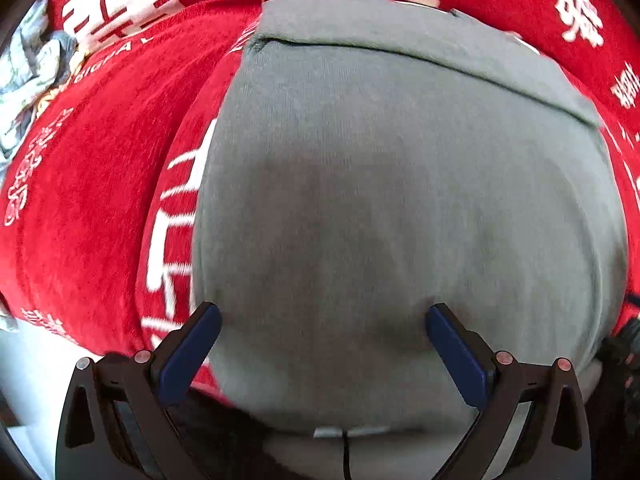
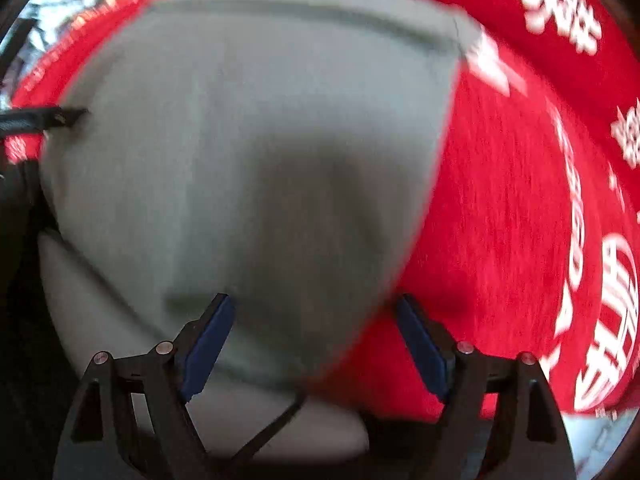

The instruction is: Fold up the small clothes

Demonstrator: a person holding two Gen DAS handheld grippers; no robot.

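A grey garment [image 1: 400,200] lies spread flat on a red cloth [image 1: 92,208] printed with white characters; a folded band or hem crosses its far end. My left gripper [image 1: 322,316] hangs open just above the garment's near part, its blue pads [image 1: 192,352] wide apart with only flat fabric below them. In the right wrist view the same grey garment [image 2: 240,160] fills the left and middle, blurred. My right gripper [image 2: 316,308] is open over the garment's right edge, one pad above grey fabric, the other above the red cloth [image 2: 500,220].
A heap of pale patterned clothes [image 1: 28,72] lies at the far left on the red cloth. A black part of the other gripper [image 2: 36,120] juts in at the left edge of the right wrist view. A pale surface [image 1: 24,380] shows beyond the cloth's near edge.
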